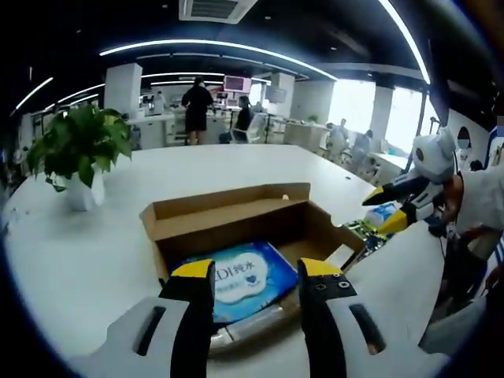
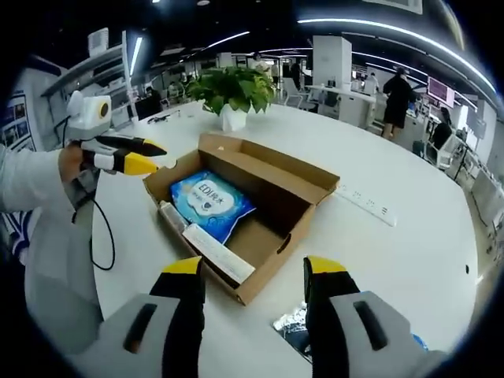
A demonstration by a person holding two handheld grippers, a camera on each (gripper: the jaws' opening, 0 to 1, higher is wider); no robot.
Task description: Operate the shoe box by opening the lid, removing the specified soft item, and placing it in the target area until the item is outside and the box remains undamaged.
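While both claws (image 1: 255,272) (image 2: 258,268) gape empty, the blue pack (image 2: 209,202) lies inside the open box (image 2: 303,185).

this is a big open-plan office: long curved light strips (image 1: 213,46) overhead, a ceiling air vent (image 1: 214,8), white pillars (image 1: 123,88), rows of desks with screens (image 1: 236,83) where people (image 1: 196,109) stand and sit, and a potted plant (image 1: 79,150) on the wide white table (image 1: 71,260).
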